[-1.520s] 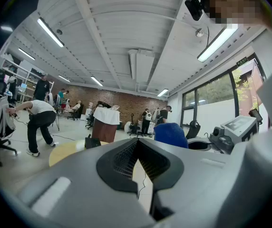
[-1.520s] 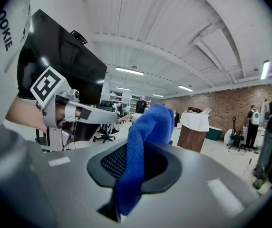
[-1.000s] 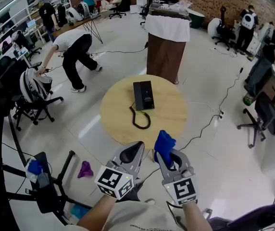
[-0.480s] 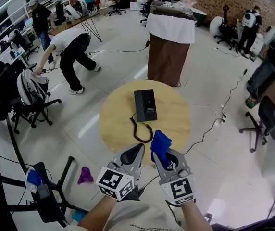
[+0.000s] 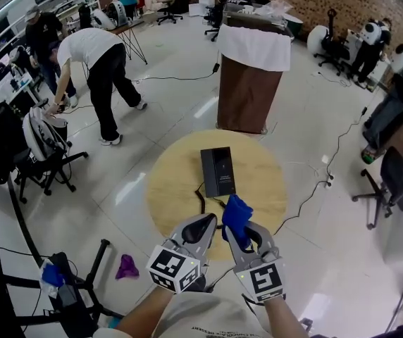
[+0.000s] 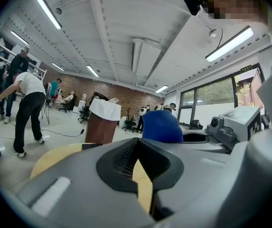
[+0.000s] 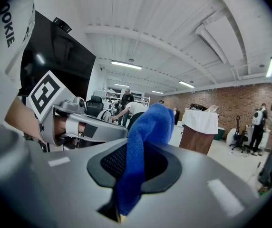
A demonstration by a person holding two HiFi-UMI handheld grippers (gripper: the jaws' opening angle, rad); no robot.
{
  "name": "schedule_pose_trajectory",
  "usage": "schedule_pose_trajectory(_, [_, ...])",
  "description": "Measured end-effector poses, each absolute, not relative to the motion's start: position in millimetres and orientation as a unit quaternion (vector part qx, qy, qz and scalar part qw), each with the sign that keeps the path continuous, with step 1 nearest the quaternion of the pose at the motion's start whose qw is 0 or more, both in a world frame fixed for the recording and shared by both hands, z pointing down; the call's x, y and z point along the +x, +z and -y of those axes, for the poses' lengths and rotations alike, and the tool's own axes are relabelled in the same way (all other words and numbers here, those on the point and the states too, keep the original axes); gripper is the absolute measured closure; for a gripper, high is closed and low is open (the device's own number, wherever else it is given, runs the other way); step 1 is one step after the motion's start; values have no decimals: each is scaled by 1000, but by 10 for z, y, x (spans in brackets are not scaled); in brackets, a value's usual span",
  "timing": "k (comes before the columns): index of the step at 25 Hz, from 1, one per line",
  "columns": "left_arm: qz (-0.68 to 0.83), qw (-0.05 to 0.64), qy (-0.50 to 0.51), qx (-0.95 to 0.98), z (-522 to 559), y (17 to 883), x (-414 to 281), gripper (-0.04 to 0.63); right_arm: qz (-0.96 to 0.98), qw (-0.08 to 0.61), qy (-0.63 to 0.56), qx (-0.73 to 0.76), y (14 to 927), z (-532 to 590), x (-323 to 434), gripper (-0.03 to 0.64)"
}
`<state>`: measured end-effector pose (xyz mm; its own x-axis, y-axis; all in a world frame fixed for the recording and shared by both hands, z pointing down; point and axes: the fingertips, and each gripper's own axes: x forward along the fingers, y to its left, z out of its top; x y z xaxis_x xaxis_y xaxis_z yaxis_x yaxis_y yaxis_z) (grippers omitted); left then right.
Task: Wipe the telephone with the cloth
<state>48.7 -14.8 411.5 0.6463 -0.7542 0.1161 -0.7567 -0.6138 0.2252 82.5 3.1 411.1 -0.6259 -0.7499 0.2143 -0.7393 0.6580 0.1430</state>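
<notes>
Side by side above the near edge of the desk [image 5: 170, 182], both point towards the telephone [image 5: 218, 171]: left hand-held gripper [image 5: 200, 225] closed, empty; right hand-held gripper [image 5: 239, 232] clamped on the blue cloth [image 5: 237, 215].

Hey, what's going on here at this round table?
A person holds tongs in each hand over the near edge of a round table. The right tongs are shut on a blue cloth; the left tongs are shut and empty. A black telephone lies on the table just ahead; wiping has not visibly begun.
</notes>
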Motion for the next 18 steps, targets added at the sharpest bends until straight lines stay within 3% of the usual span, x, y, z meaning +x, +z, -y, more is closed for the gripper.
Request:
schedule_pose_trajectory(8, [417,129,9,900,409,4153,402,595,900,126,-18,416,4114,268,709,555])
schedule_pose_trajectory(18, [414,179,12,893,654,4438,211,595,901,136,-16,412,4235,463,590,555])
